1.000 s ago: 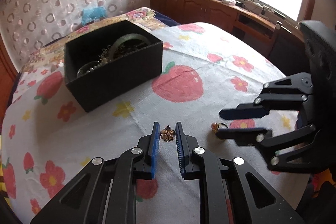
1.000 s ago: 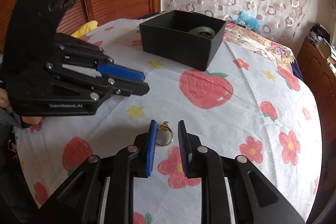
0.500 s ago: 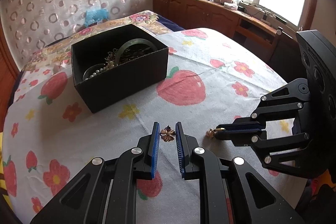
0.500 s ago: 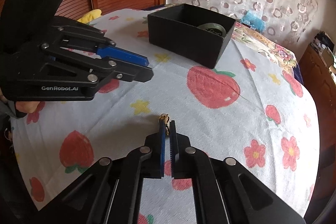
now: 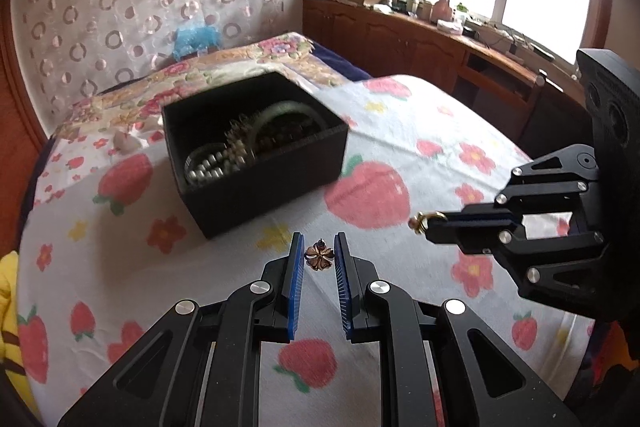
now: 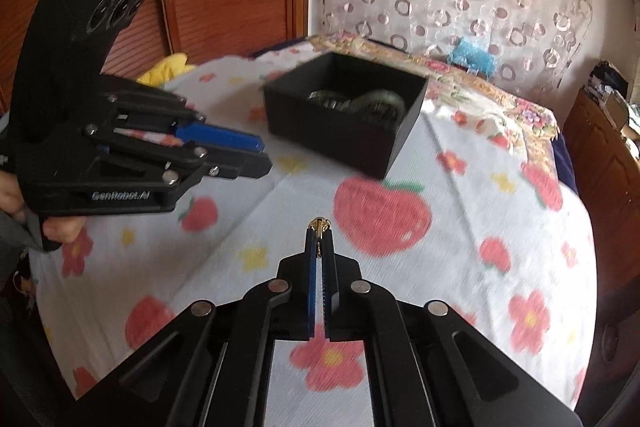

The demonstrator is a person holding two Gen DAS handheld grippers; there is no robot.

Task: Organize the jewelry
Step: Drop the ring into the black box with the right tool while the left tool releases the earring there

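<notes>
1. Carrying is the step in hand, by the look of it: right gripper [image 6: 319,229] pinches a gold ring [image 6: 319,223] at its fingertips, clear of the cloth [image 6: 460,255]. Ring shows edge-on, poking just past the tips.
2. Left gripper [image 5: 319,254] holds a small flower charm [image 5: 319,259] between its blue pads [image 5: 295,267]. Jaws stand only a little apart, about the charm's width; charm looks clamped, though pad contact is not certain.
3. Box [image 5: 256,151] sits ahead on the cloth, open-topped, already holding a bangle [image 5: 286,115] and beads [image 5: 208,171]. Likely target for both pieces.
4. To do it well: keep each pinch firm and level on the way. The ring has little metal inside the pads and could slip or twist out.
5. Bring one gripper over the box at a time; the two sit near each other and the opening is modest.
6. Come in above the rim [image 6: 344,65], tips inside the walls, then part the jaws low so nothing bounces out.
7. Aim for a bare patch beside the bangle, to avoid tangling with the beads.
</notes>
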